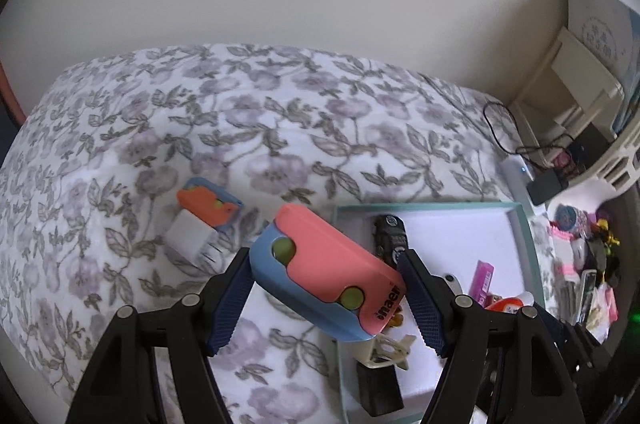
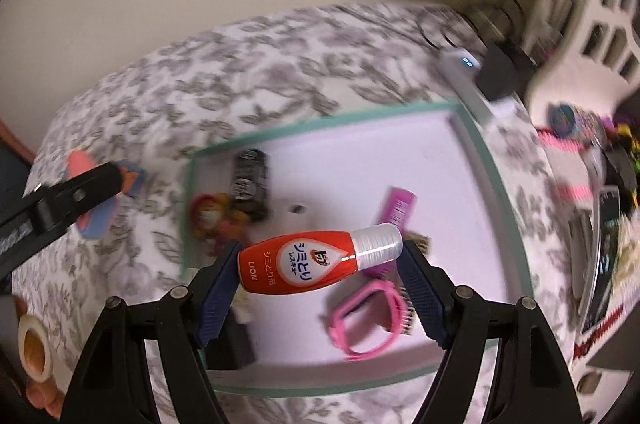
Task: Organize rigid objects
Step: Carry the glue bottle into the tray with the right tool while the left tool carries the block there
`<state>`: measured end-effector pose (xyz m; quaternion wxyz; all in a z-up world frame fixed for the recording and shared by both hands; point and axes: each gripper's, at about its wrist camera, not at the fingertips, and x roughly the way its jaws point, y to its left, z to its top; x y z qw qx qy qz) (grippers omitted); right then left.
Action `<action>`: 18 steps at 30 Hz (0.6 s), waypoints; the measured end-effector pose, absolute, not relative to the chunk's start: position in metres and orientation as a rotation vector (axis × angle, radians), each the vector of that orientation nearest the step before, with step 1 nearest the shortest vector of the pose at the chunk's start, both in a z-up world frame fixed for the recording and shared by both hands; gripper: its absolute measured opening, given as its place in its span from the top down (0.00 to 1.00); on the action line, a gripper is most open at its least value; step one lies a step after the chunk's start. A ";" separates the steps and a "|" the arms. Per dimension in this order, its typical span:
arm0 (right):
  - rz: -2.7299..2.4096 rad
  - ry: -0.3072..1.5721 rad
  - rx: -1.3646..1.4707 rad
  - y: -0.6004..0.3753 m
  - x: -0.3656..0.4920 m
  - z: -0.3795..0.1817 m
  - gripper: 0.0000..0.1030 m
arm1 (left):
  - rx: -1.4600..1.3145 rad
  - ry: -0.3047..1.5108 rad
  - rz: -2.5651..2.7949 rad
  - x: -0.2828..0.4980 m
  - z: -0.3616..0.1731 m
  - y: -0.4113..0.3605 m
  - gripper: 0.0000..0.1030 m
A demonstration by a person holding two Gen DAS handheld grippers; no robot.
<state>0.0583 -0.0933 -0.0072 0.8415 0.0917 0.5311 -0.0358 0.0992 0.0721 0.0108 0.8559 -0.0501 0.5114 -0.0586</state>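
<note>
My left gripper (image 1: 326, 290) is shut on a coral and blue case (image 1: 320, 264) with green buttons, held tilted above the floral bedspread beside the tray's left edge. The same gripper (image 2: 114, 179) and case (image 2: 94, 224) show at the left of the right wrist view. A smaller matching case (image 1: 210, 203) lies on a white charger (image 1: 190, 234). My right gripper (image 2: 320, 282) is shut on a red bottle (image 2: 298, 266) with a white cap, held sideways over the teal-rimmed white tray (image 2: 320, 121). In the tray lie a black object (image 2: 250, 183), a doll figure (image 2: 216, 220), a purple comb (image 2: 396, 212) and a pink band (image 2: 368, 322).
A white hair clip (image 1: 392, 346) and a black box (image 1: 378, 386) lie at the tray's near left. Past the tray's right side are a white bar with a lit LED (image 2: 470, 75), a black adapter (image 2: 500, 71), a white basket (image 2: 580, 35) and mixed clutter. A tape roll (image 2: 34, 348) sits lower left.
</note>
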 end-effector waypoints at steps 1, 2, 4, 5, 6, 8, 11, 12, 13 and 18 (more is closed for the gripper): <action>-0.090 1.135 0.203 -0.099 0.059 -0.011 0.23 | -0.104 1.086 -0.129 0.100 0.007 0.069 0.27; -0.107 1.151 0.209 -0.106 0.059 -0.014 0.23 | -0.105 1.095 -0.133 0.099 0.005 0.066 0.27; -0.133 1.172 0.218 -0.116 0.060 -0.020 0.23 | -0.106 1.114 -0.146 0.099 0.000 0.058 0.27; -0.146 1.182 0.226 -0.122 0.060 -0.022 0.23 | -0.103 1.124 -0.155 0.099 -0.003 0.053 0.27; -0.154 1.189 0.234 -0.126 0.060 -0.024 0.23 | -0.097 1.134 -0.165 0.099 -0.006 0.048 0.27; -0.171 1.201 0.253 -0.133 0.061 -0.027 0.23 | -0.082 1.148 -0.184 0.098 -0.011 0.037 0.27; -0.194 1.208 0.258 -0.140 0.060 -0.030 0.23 | -0.057 1.164 -0.209 0.094 -0.015 0.022 0.27; -0.201 1.210 0.252 -0.141 0.060 -0.030 0.23 | -0.049 1.169 -0.215 0.093 -0.017 0.018 0.27; -0.208 1.212 0.245 -0.142 0.060 -0.031 0.23 | -0.044 1.173 -0.218 0.093 -0.019 0.015 0.27; -0.236 1.234 0.232 -0.148 0.062 -0.038 0.23 | -0.042 1.209 -0.235 0.091 -0.030 0.005 0.27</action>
